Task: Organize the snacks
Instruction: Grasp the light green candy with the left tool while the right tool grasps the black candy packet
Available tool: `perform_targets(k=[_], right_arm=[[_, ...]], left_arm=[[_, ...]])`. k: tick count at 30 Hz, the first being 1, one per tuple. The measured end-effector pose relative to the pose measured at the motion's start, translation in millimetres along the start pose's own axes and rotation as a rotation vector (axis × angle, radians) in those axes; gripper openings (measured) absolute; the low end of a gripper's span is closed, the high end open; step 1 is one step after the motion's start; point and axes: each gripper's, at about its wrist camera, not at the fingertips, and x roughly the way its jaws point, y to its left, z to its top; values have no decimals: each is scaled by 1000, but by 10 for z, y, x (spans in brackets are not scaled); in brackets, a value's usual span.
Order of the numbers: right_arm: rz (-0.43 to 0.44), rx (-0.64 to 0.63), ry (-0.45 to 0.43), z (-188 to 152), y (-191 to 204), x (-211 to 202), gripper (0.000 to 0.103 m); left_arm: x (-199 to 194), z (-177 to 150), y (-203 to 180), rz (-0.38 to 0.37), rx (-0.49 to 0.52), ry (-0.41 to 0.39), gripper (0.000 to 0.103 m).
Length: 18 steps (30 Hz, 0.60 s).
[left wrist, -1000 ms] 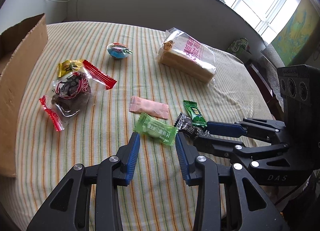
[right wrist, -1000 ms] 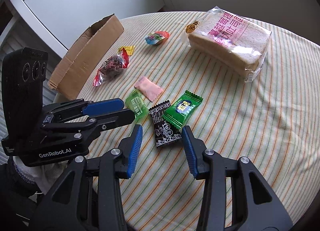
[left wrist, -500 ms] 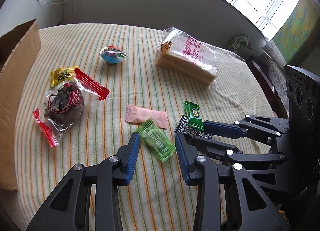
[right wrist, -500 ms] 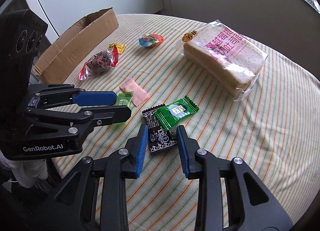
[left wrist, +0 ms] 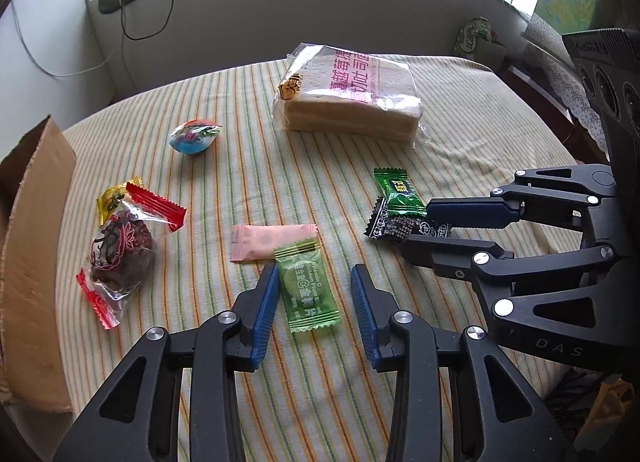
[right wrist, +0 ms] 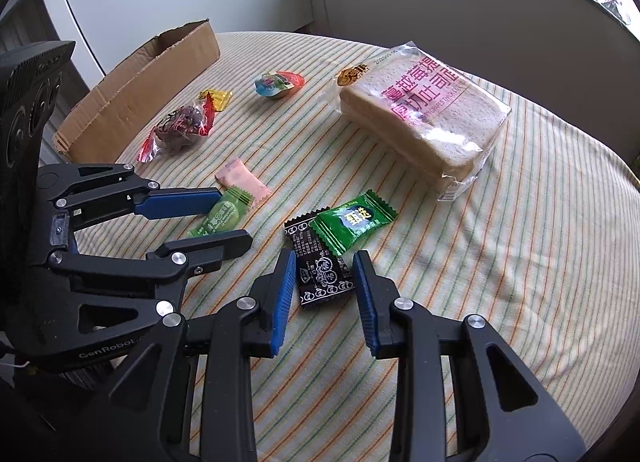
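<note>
My left gripper point(left wrist: 314, 294) is open, its blue pads on either side of a light green candy packet point(left wrist: 308, 292) that lies on the striped tablecloth; it also shows in the right wrist view point(right wrist: 220, 217). My right gripper point(right wrist: 322, 282) is open around a black packet point(right wrist: 320, 268), which lies partly under a dark green packet point(right wrist: 354, 221). Both packets show in the left wrist view, black point(left wrist: 394, 223) and dark green point(left wrist: 398, 193). A pink packet point(left wrist: 272, 242) touches the light green one.
A cardboard box point(right wrist: 140, 89) stands at the table's left edge. A bagged loaf of bread point(left wrist: 350, 93) lies at the back. A red-ended bag of dark fruit point(left wrist: 120, 252), a yellow candy point(left wrist: 112, 197) and a blue jelly cup point(left wrist: 194, 137) lie left of centre.
Both grippers have moved forward and down over their packets. The light green packet now lies between my left pads, and the black packet lies further in between my right pads.
</note>
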Motion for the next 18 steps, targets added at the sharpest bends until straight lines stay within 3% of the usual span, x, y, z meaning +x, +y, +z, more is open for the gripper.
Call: perform_targets(k=[3,12,18], right_arm=[[-23,-16,-1,11,54,18,31],[5,42,6,-67,18,-62,31],[-29,43,11,52,61,31,31]], left_arm=[[-2,10,58,7,-26,-6,21],[-63,-68,228,-30,-70,-24,19],[-132,-156,312,-42,-102,-33,19]])
